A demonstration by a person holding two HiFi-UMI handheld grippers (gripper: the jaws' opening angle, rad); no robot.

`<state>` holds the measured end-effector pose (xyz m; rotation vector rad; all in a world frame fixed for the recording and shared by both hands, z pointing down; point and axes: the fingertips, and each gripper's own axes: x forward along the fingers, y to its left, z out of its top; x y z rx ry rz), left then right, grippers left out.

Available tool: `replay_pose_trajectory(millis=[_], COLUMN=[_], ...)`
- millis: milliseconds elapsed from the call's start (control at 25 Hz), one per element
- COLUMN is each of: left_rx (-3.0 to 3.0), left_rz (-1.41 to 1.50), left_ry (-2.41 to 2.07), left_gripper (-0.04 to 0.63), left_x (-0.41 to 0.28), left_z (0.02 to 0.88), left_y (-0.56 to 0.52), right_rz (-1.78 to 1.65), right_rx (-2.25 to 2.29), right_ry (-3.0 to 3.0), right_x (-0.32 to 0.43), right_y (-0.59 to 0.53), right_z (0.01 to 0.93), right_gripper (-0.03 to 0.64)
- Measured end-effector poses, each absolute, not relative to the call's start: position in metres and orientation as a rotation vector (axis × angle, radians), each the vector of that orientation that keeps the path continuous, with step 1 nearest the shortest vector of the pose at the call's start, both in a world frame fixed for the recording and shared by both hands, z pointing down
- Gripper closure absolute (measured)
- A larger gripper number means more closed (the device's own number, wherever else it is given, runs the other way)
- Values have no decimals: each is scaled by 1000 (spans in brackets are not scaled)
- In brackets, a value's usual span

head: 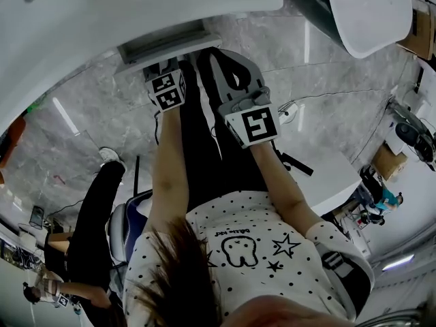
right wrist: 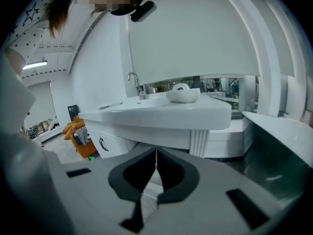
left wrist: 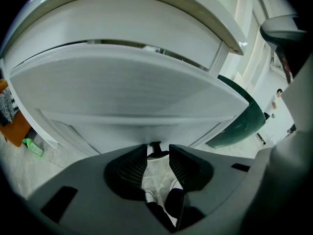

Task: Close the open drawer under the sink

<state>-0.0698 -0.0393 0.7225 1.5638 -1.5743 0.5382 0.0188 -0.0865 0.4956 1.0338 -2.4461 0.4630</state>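
Observation:
The white drawer [head: 162,43] stands pulled out under the white sink counter [head: 102,12]. In the left gripper view its wide front panel [left wrist: 127,94] fills the frame, and a small black handle [left wrist: 155,148] sits at the panel's lower edge. My left gripper [left wrist: 157,153] is open, its tips on either side of that handle with a gap showing. In the head view the left gripper [head: 161,67] is up against the drawer front. My right gripper [head: 216,58] hovers just right of the drawer, and its view shows the right gripper [right wrist: 156,153] shut on nothing.
A dark green tub [left wrist: 239,119] stands to the drawer's right. The right gripper view shows the sink counter [right wrist: 161,114] with a faucet [right wrist: 134,84], a white object [right wrist: 182,93], and a lower cabinet [right wrist: 105,143]. An orange item [right wrist: 78,133] sits on the floor. Another person [head: 88,237] is behind.

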Motion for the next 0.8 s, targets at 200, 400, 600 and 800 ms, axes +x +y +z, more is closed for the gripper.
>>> replay_pose_trajectory(millis=[200,400,600,800], left_rx=[1570,1590,1595,1589], left_rz=[531,550,566,585], left_ry=[-1575,-1550,-1546,-1550], left_gripper=[454,457,460,462], left_x=[-65,-62,-66,-66], left_z=[725,727,727,727], left_y=[-41,-42,-46,-47], right_rz=[488,501,506,511], right_rx=[1015,1006,1002,1007], right_ry=[-2437,-2442,-2427,-2437], right_x=[16,12,7,8], right_y=[-87,-89,-93,-95], right_z=[511,510,510,507], right_gripper=[601,601,601,601])
